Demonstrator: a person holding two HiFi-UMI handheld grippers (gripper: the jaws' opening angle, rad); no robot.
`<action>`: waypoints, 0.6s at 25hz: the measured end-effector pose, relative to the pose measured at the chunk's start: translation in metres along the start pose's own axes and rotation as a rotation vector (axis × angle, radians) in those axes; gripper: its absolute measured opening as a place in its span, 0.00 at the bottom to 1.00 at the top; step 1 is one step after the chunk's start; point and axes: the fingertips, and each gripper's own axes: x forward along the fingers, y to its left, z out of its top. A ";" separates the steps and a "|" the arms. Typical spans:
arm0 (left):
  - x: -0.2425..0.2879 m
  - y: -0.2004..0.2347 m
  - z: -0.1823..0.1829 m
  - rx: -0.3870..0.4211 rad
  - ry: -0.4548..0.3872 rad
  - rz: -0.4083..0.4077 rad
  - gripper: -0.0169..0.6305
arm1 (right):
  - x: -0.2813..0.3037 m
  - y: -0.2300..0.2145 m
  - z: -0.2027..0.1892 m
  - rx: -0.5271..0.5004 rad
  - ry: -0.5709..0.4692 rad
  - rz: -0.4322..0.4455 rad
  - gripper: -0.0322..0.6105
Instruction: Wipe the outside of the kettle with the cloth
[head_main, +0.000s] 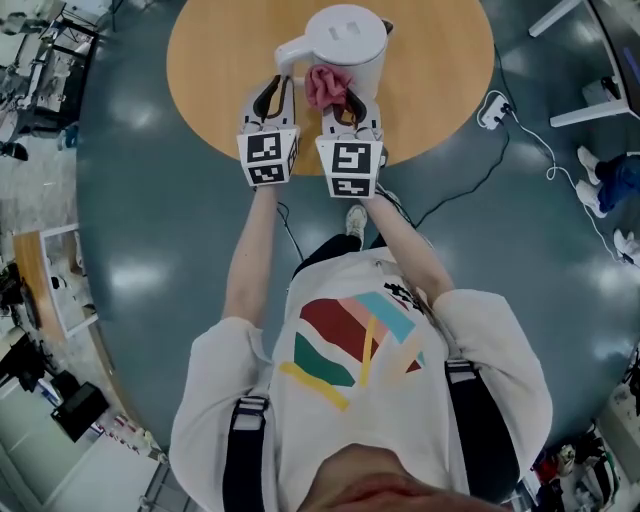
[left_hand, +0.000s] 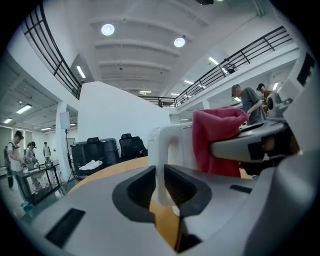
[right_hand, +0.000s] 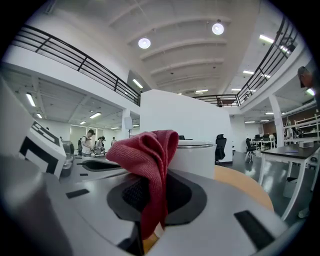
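The white plastic kettle (head_main: 345, 40) is stood upright, lid on, upon the round wooden table (head_main: 440, 70). Its curved white handle (left_hand: 165, 150) is clamped between the jaws of the left gripper (head_main: 272, 100), which are drawn almost together on it. The crumpled red cloth (right_hand: 150, 160) is pinched in the closed jaws of the right gripper (head_main: 345, 105) and is held at the kettle's near side, just beside the handle (whether it actually touches cannot be made out). A glossy grey floor (head_main: 150, 200) is seen around the table.
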 end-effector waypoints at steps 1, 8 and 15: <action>0.000 0.001 0.002 0.007 -0.007 -0.010 0.17 | 0.005 0.004 0.003 -0.007 0.000 0.003 0.12; -0.001 0.004 0.004 -0.003 -0.041 -0.060 0.15 | 0.029 0.018 0.010 -0.020 0.017 -0.005 0.12; 0.002 0.006 0.002 -0.018 -0.063 -0.044 0.15 | 0.033 0.016 0.008 -0.047 0.018 -0.020 0.12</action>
